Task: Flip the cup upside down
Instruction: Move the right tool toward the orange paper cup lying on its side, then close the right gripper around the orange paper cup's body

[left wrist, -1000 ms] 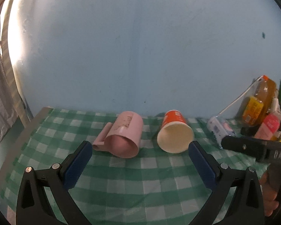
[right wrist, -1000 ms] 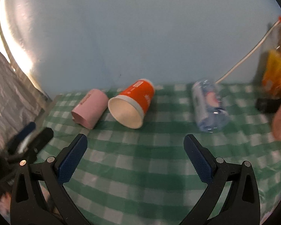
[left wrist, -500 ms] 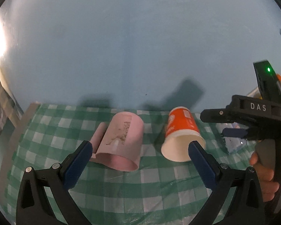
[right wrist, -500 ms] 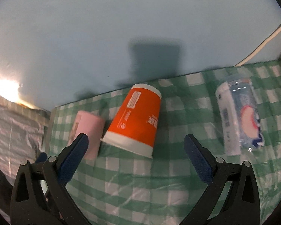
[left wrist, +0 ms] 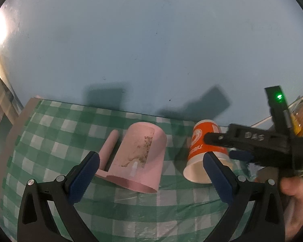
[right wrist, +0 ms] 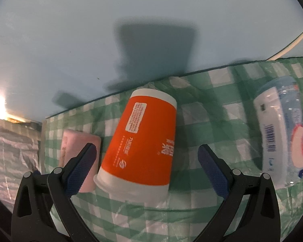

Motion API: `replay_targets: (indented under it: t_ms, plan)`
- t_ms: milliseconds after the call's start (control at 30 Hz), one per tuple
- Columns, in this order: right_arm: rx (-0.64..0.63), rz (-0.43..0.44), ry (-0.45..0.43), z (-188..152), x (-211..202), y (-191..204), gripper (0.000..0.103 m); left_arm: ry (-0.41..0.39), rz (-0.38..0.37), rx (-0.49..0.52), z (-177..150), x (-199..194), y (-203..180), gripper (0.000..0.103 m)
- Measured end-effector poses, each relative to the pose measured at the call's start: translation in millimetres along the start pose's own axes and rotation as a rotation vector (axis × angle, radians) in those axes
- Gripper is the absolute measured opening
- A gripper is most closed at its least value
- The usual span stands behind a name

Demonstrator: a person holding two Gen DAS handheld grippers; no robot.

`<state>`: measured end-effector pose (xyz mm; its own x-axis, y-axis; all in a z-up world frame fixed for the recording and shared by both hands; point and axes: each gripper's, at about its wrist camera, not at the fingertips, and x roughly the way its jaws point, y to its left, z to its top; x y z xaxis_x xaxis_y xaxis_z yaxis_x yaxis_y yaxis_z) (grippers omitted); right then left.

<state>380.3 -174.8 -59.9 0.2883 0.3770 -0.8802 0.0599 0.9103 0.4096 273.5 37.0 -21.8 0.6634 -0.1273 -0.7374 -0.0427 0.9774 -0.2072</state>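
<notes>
Approach step: my right claw (right wrist: 144, 166), jaws apart, straddles the orange cup (right wrist: 143, 139) lying sideways on the checked worktop (right wrist: 202, 213); next I judge it must clamp and upend it.

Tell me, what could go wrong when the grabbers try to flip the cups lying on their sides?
The orange paper cup lies on its side, so it may roll away when the open right gripper closes, or crumple if squeezed hard. The pink mug lies right beside it, so one might bump the other. The left gripper and the right one work close together and could collide.
</notes>
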Motion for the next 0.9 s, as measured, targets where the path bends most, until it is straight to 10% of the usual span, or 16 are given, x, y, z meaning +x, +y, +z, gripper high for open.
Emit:
replay_targets:
  t_ms: [233,900]
  plan:
    - [-0.002,-0.001,0.031,2.8,14.7,3.2,0.08,0.0,-0.004,-0.006,1.4,1.1,1.4,0.103]
    - [-0.14,0.113,-0.025,-76.6,-48.8,-3.0,0.077,-0.007,-0.079,0.072,-33.8,-37.9,-23.0,0.103]
